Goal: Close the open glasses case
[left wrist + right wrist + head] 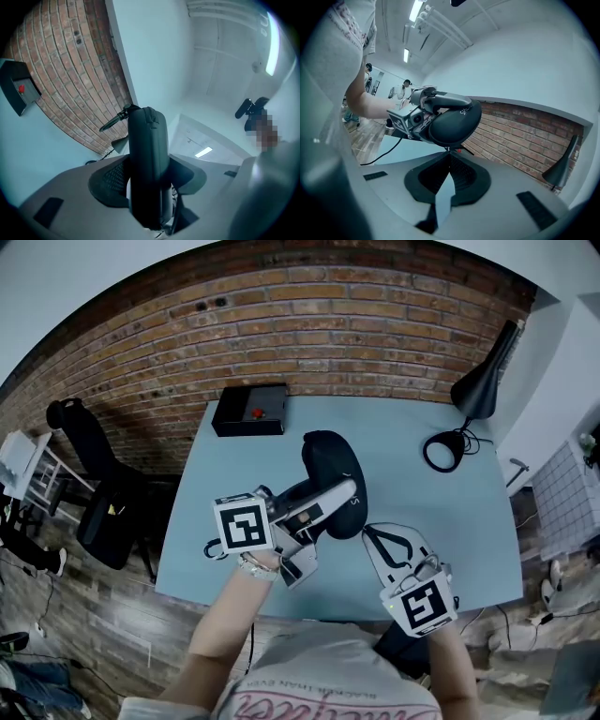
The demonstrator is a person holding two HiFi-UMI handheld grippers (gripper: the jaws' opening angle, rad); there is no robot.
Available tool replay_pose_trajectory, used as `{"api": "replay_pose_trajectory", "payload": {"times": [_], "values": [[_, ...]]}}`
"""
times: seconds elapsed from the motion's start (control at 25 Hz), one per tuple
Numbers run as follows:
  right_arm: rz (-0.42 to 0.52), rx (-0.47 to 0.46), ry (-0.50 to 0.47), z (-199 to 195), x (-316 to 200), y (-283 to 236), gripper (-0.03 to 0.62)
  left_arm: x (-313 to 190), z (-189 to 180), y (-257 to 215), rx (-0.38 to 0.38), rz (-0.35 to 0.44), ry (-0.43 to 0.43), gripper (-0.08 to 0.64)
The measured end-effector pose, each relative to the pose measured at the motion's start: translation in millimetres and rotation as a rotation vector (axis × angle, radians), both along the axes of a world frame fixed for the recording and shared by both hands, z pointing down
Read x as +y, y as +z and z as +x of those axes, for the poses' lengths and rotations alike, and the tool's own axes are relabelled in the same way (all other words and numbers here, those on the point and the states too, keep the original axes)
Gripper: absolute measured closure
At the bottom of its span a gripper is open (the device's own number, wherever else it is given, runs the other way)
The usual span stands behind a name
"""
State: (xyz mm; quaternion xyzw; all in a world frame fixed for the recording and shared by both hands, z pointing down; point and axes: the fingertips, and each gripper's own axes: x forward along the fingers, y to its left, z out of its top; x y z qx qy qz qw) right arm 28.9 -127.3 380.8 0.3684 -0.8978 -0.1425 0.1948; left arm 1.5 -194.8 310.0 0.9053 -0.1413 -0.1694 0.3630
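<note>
Glasses case [330,465]: black, oblong, rounded hard shell with a fine fabric-like skin and pale lettering on one face. It sits at the centre of the head view, held over the smooth, pale blue table [459,521]. Left gripper [328,501]: clenched on the case. In the left gripper view its grey jaws with black ribbed pads press on both broad faces, and the case stands edge-on between them with a seam running up its narrow side. The two halves appear to lie together along that seam; whether the case is fully fastened cannot be told. Right gripper [449,158]: jaws brought together, pads touching, nothing between them. In the right gripper view its tips lie just below the case's rounded belly, close to it, but contact cannot be confirmed. In the head view this gripper sits to the lower right of the case, near the table's near edge. Other items: a flat black rectangular box [250,410] with a small red button on top, at the table's far left corner by the wall. A black desk lamp [480,382] with a conical shade and ring-shaped base stands at the upper right. A rough red-brown brick wall [309,315] runs across the top. A black office chair [94,470] stands at the left on a wood-plank floor [94,615].
</note>
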Motion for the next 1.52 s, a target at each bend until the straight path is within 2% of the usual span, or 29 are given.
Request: {"api": "replay_pose_trajectory", "payload": {"times": [0.2,0.48,0.84,1.08,1.52], "values": [[0.003,0.017,-0.014,7,1,-2,0.575,12,6,5,-0.039,0.025,0.155,0.319],[0.023,0.071,-0.021,10,-4,-7,0.575,28,16,9,-0.144,0.11,0.295,0.319],[0.041,0.061,-0.022,13,-15,-19,0.575,42,23,17,-0.282,0.21,0.393,0.319],[0.052,0.087,-0.032,16,-18,-23,0.575,52,26,29,-0.38,0.262,0.465,0.319],[0.064,0.146,-0.026,23,-21,-26,0.575,66,24,55,-0.584,0.246,0.619,0.319]]}}
